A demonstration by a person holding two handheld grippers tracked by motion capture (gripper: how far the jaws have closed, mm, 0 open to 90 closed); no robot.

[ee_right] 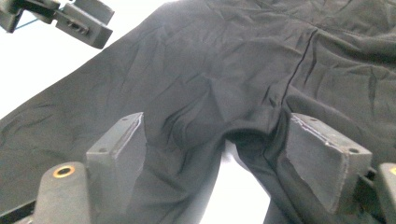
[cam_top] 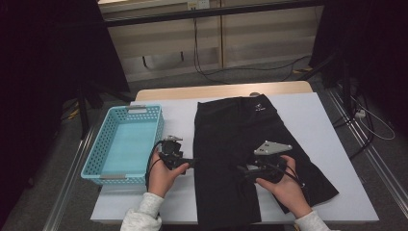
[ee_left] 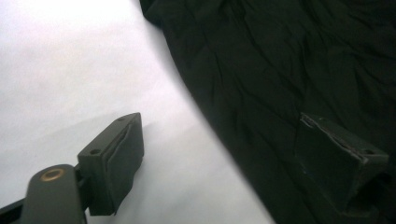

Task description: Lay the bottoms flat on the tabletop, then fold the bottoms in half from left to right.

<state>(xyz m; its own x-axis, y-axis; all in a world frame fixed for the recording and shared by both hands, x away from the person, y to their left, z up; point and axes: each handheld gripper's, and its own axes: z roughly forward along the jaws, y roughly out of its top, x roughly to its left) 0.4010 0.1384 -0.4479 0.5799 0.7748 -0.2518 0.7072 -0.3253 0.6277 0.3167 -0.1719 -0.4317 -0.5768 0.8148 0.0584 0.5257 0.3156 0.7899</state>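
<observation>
L gripper [ee_left: 219, 154] jaws wide, over edge of black shorts [cam_top: 240, 144], holds nothing. R gripper [ee_right: 215, 154] jaws wide over shorts, empty.

Shorts [cam_top: 240, 144] flat on table [cam_top: 327, 139], basket [cam_top: 126, 144] just left, both grippers at near edge.
</observation>
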